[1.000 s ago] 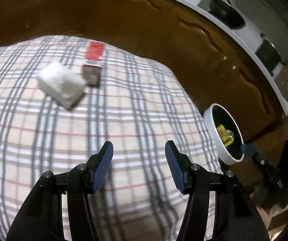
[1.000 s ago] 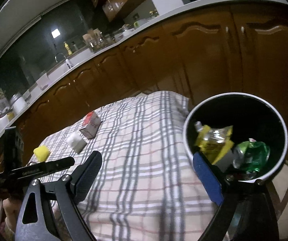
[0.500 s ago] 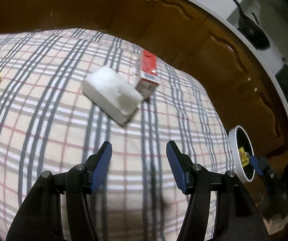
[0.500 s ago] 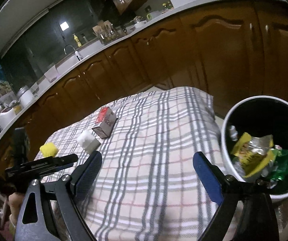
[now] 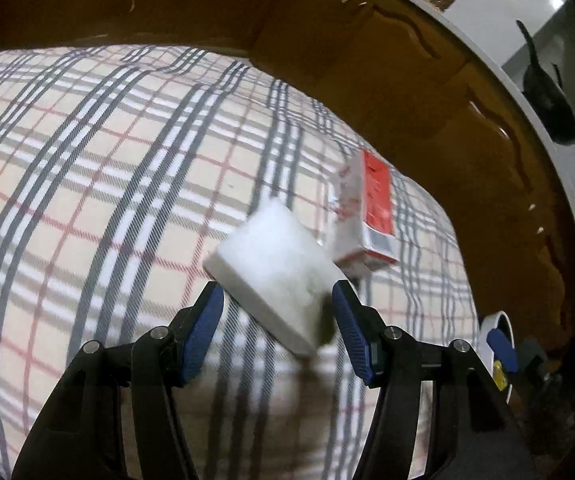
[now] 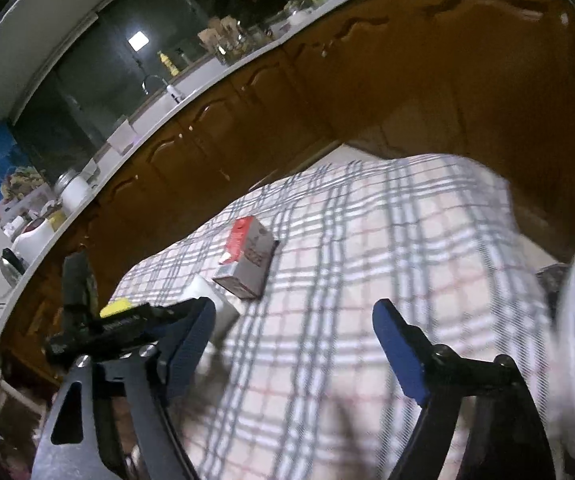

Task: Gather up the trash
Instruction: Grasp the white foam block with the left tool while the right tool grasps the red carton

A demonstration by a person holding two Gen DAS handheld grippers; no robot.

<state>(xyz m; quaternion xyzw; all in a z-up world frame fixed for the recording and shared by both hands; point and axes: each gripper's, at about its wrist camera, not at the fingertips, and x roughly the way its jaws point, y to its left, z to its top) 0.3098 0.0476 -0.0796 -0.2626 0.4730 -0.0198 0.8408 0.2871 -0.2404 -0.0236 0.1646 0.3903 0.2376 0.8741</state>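
While blurred, left claw (image 5: 275, 320) straddles—apparently untouched—white block (image 5: 275, 268).

No legible text found in either view. Printing seen on red-and-white carton (image 5: 367, 216), too blurred to be read. Grey side panel of same carton (image 6: 249, 258) marked with small print, unreadable. White lettering seen on black body of left gripper (image 6: 119, 322) in right wrist view, not decipherable.

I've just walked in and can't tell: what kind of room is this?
Most likely a home kitchen. Brown wooden cabinets run under a long pale countertop with a sink tap, and a black pan sits beyond a table with a plaid tablecloth.
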